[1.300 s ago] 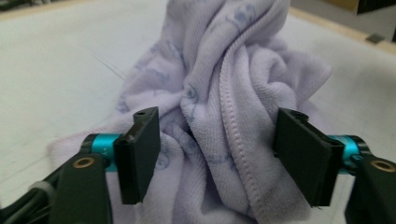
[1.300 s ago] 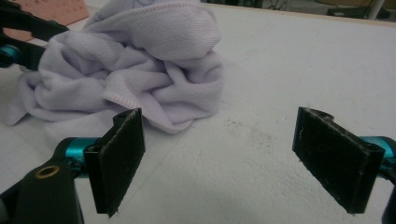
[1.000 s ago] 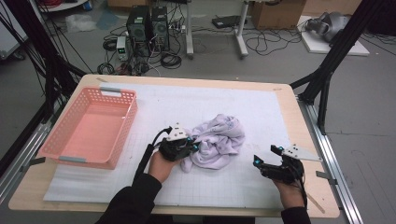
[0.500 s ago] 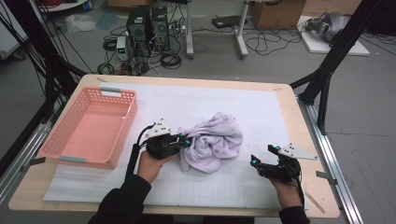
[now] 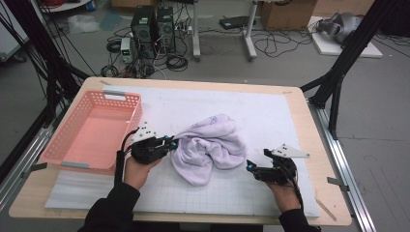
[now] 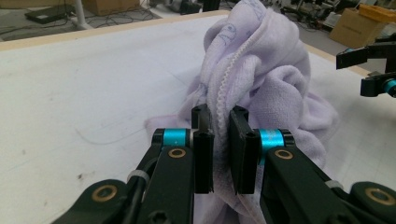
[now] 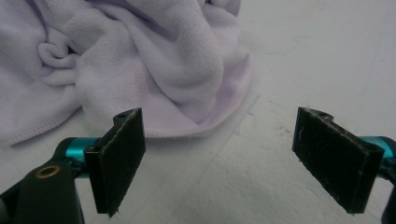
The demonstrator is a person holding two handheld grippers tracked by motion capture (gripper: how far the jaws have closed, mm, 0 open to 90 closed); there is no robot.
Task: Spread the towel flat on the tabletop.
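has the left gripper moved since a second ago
Yes. Shut on the lilac towel, the left gripper has pulled leftward, toward the pink basket, dragging the towel's edge along.

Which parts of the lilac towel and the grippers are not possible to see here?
- Lilac terry towel: its underside, hidden by its own folds, left gripper view.
- Towel's far part, cut by the top edge, right gripper view.
- Left gripper: how its jaws stand is too small to tell, high view.
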